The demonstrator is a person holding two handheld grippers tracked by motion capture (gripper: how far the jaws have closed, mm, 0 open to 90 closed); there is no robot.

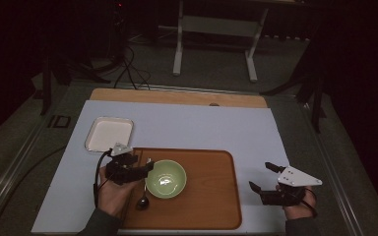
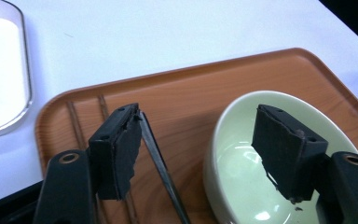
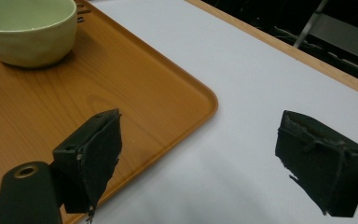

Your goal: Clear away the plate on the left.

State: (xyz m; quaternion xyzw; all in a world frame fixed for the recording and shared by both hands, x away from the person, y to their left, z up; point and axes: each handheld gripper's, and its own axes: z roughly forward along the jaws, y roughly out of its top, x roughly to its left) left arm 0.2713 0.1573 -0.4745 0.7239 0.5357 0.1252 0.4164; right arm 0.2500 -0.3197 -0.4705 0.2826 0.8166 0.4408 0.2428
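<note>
The left gripper (image 1: 145,169), jaws open, straddles the green bowl's (image 1: 166,178) rim, a spoon (image 1: 143,199) just beside. The right gripper (image 1: 262,177) hovers open, well right of the bowl.

Bowl (image 1: 166,178) and spoon (image 1: 143,199) crowd left tongs (image 1: 145,167).

1. Table (image 1: 256,128): bears the tray, the dish and both grippers.
2. Tray (image 1: 211,196): lies at the near middle of the table.
3. Bowl (image 1: 166,178): stands on the tray, in its left half.
4. Spoon (image 1: 143,199): lies on the tray, just left of the bowl.
5. Dish (image 1: 109,133): sits on the table, behind the tray's left corner.
6. Left gripper (image 1: 145,169): over the tray's left end, beside the bowl and above the spoon.
7. Right gripper (image 1: 261,178): over the table, right of the tray.
</note>
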